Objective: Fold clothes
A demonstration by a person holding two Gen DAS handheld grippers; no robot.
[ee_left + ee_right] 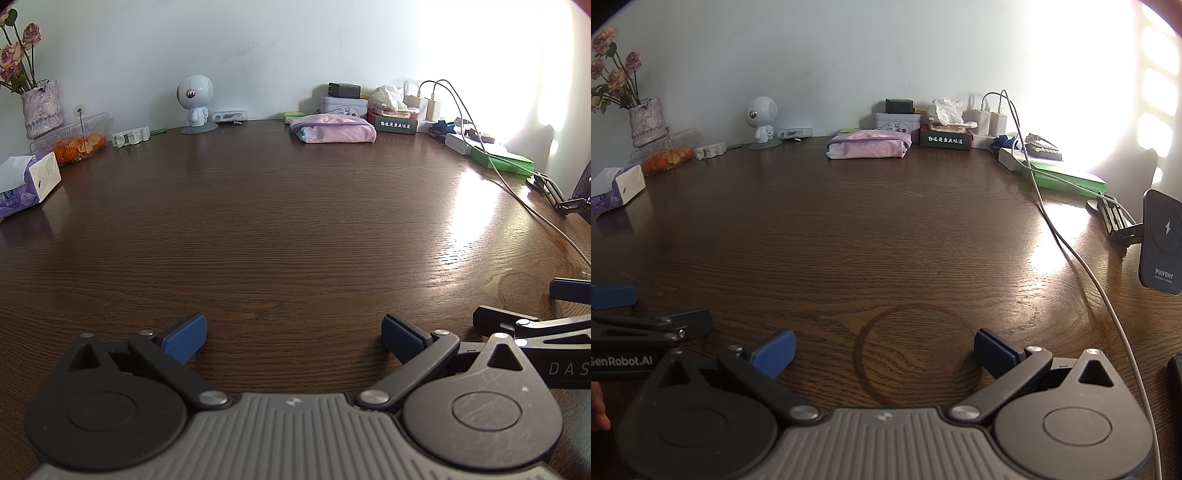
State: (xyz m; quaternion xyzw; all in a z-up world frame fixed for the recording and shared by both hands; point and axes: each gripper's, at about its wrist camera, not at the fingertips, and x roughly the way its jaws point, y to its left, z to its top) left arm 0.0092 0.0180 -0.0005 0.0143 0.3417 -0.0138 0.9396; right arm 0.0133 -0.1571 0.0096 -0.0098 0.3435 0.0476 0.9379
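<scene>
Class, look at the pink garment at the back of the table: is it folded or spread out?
Folded. The pink garment lies as a compact, layered bundle near the wall, its edges stacked, not laid flat across the table. Neither gripper touches it.

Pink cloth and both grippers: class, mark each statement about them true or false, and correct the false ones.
1. The pink cloth lies folded at the far side of the table. True.
2. The left gripper is shut on the cloth. False: it is open and holds nothing.
3. The right gripper is open over bare wood. True.
4. The cloth lies beside the tissue box. False: the box is at the far left, well apart from the cloth.
5. A white cable crosses the table's right side. True.
</scene>
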